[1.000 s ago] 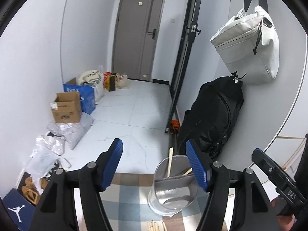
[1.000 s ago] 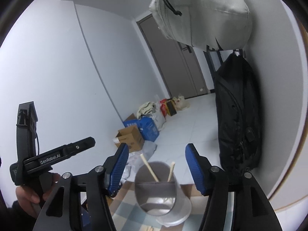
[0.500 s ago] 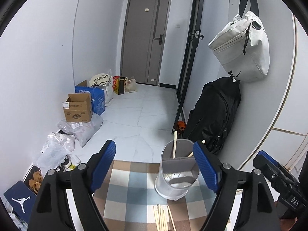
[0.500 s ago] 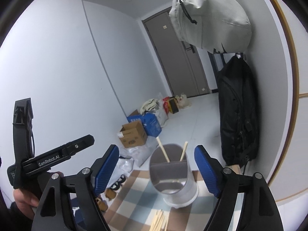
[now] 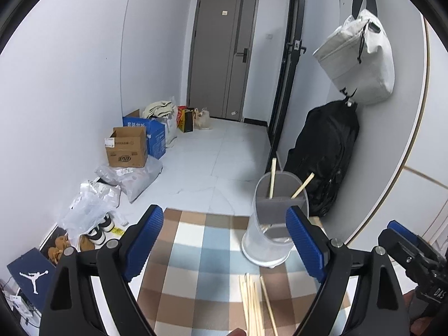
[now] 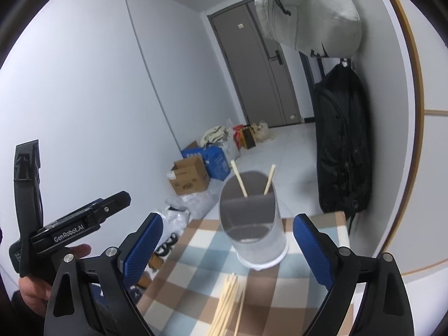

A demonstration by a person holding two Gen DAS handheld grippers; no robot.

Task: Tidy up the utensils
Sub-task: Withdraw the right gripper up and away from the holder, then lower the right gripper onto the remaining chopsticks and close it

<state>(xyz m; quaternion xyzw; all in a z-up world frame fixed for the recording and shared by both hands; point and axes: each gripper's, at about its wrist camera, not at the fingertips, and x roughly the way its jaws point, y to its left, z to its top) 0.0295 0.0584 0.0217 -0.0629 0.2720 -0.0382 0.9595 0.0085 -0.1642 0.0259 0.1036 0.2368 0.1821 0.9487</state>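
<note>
A clear plastic utensil holder [image 5: 268, 224] with a grey divider stands on the checked tablecloth [image 5: 196, 274] and holds two wooden chopsticks [image 5: 272, 176]. It also shows in the right wrist view [image 6: 252, 224]. A bundle of loose wooden chopsticks [image 5: 254, 305] lies on the cloth in front of it, seen too in the right wrist view [image 6: 228, 305]. My left gripper [image 5: 224, 243] is open and empty, above the cloth to the left of the holder. My right gripper [image 6: 228, 246] is open and empty, facing the holder.
The table's far edge drops to a white tiled floor with cardboard boxes [image 5: 127, 151], plastic bags [image 5: 92, 207] and shoes at left. A black backpack [image 5: 322, 151] and a white bag [image 5: 361, 61] hang on the right wall close to the holder.
Both grippers have pulled back and tilted down from the holder. The loose chopsticks and more of the cloth have come into view. Both stay open.
</note>
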